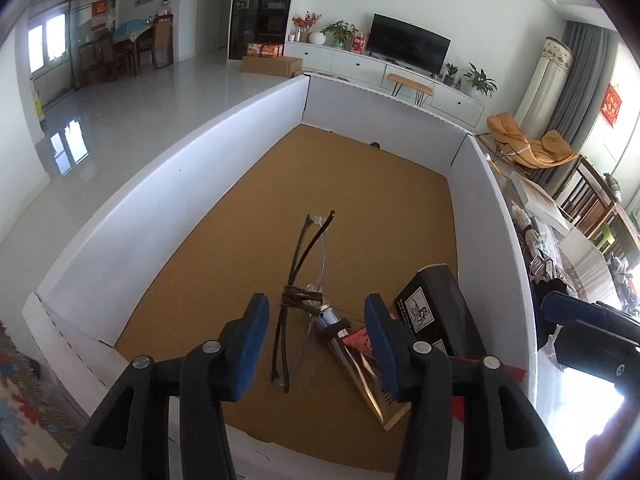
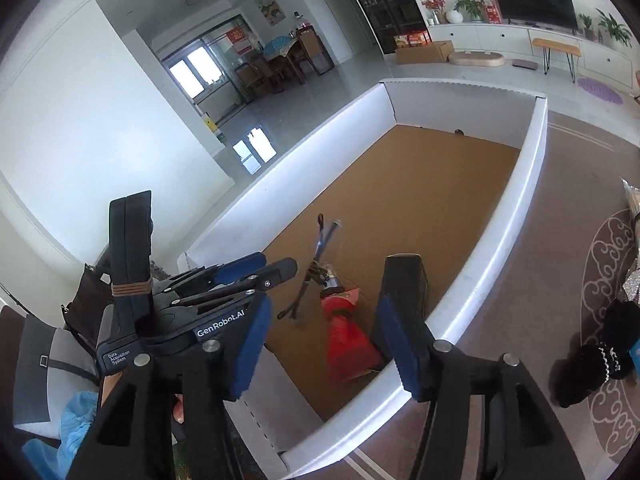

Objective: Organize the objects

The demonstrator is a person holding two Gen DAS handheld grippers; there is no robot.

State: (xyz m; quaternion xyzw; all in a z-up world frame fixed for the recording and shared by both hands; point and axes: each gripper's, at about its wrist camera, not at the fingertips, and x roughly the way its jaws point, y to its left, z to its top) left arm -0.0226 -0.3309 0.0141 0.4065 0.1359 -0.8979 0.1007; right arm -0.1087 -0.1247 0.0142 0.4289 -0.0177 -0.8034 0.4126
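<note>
A large white cardboard box (image 1: pixel 168 204) with a brown floor holds a pair of thin-framed glasses (image 1: pixel 298 280) tied with brown cord, a red and gold flat packet (image 1: pixel 368 364) and a black box (image 1: pixel 436 308) leaning on the right wall. My left gripper (image 1: pixel 314 344) is open, empty, and hovers just above the glasses. My right gripper (image 2: pixel 320 344) is open and empty above the box's near edge (image 2: pixel 360 408). The glasses (image 2: pixel 316 268), red packet (image 2: pixel 344 340) and black box (image 2: pixel 404 280) also show in the right wrist view, with the left gripper (image 2: pixel 240 276) at left.
A patterned rug (image 2: pixel 600 320) lies right of the box with a black fuzzy item (image 2: pixel 596 364) on it. Clutter sits along the box's right side (image 1: pixel 552 248). A living room with TV cabinet (image 1: pixel 400 64) lies beyond.
</note>
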